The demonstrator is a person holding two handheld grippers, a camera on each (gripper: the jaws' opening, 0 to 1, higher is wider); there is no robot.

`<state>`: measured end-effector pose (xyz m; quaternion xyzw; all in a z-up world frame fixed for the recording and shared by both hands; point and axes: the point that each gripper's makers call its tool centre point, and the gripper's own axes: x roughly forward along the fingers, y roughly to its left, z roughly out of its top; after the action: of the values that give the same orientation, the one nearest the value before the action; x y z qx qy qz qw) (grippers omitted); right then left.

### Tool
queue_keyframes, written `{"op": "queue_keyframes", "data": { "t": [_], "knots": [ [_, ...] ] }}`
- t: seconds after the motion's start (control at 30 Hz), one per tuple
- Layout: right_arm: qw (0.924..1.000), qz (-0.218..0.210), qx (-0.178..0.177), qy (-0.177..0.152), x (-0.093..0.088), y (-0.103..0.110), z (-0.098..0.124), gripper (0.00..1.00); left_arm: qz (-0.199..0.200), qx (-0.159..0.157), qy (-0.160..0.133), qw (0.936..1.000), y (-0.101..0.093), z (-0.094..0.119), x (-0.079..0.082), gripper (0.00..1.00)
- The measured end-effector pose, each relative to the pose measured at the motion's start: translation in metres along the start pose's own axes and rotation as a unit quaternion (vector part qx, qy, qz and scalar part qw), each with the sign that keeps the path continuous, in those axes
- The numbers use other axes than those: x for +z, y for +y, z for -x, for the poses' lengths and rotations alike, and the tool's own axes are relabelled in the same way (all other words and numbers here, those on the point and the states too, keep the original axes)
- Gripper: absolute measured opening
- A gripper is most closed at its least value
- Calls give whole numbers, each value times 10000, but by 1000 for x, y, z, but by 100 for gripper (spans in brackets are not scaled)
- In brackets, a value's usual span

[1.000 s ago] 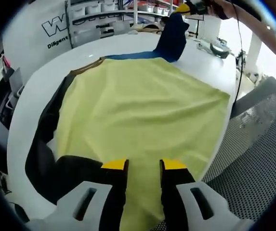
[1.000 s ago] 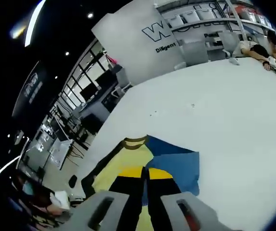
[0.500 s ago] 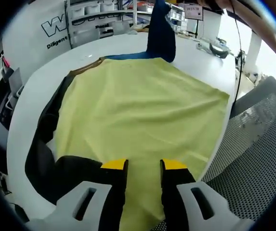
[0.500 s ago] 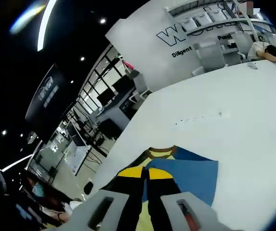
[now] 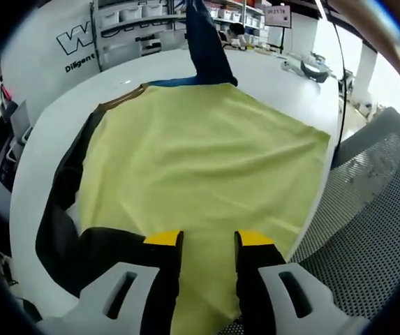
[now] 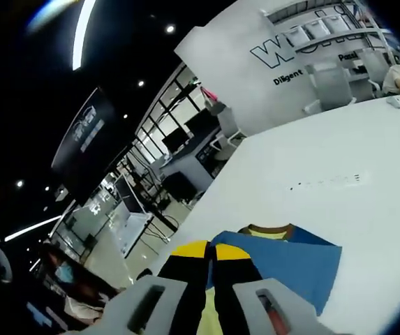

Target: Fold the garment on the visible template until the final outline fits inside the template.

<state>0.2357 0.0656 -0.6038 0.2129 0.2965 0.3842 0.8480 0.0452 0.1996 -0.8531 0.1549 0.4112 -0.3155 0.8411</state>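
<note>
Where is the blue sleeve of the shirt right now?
In the left gripper view the blue sleeve hangs lifted at the far end of the yellow shirt, above the white table. In the right gripper view it sits pinched in the right claw.

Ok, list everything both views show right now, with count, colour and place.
Garment: one, yellow body, spread flat on the table.
Black sleeve: one, at the garment's left in the left gripper view.
Blue sleeve: one, lifted off the table at the far end, clamped in the right tongs.
Table: one, white, round-edged.
Mesh chair: one, grey, beside the table.
Left tongs: yellow tips apart, over the near hem.
Right tongs: closed on blue fabric.
</note>
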Motion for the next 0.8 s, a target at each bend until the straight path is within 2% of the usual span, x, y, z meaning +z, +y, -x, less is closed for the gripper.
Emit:
{"op": "queue_keyframes", "data": {
  "t": [0.33, 0.8],
  "knots": [
    [9995, 48, 280, 127, 6, 18, -36, 0, 18, -25, -33, 10000, -1, 0, 0, 32],
    [9977, 149, 482, 449, -3, 35, -76, 0, -1, -46, -51, 10000, -1, -1, 1, 31]
  ]
}}
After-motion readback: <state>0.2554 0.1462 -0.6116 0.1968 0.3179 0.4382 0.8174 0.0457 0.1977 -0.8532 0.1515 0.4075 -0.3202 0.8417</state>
